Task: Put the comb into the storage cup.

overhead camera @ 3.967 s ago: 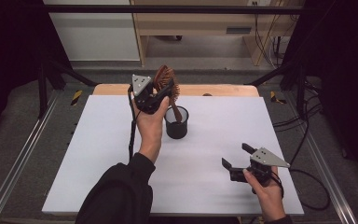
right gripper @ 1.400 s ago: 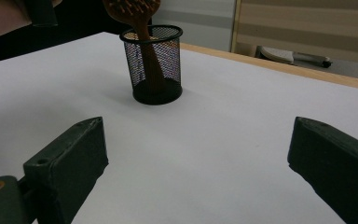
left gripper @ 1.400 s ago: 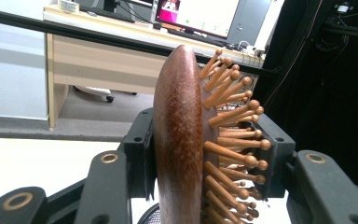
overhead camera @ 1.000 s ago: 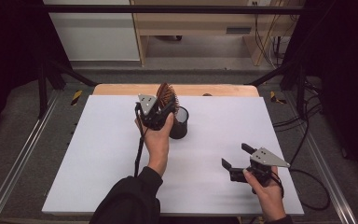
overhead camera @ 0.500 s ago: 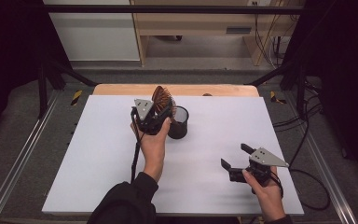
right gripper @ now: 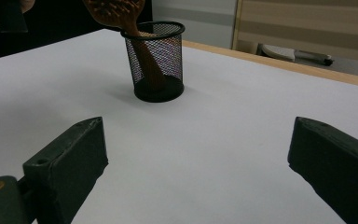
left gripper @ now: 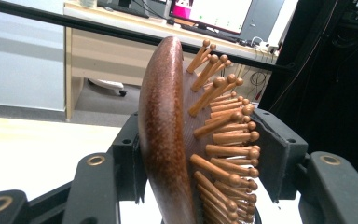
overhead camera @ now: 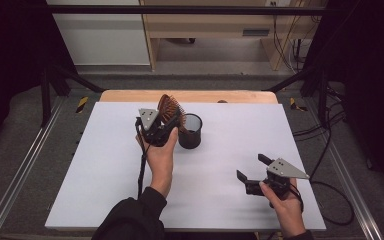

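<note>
Your right tongs point(right gripper: 198, 172) sat wide apart, nothing between them, low over the white bench point(right gripper: 242, 121). Ahead stood the black mesh cup point(right gripper: 158, 60), the wooden hairbrush point(right gripper: 121, 14) tilted with its handle inside.

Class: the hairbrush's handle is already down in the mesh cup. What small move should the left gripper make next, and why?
Probably open a little wider and lift clear. The hairbrush has its handle inside the mesh cup, and the left gripper, whose jaws have just been opening, flanks the head with a gap on the bristle side, so the brush seems placed.
</note>
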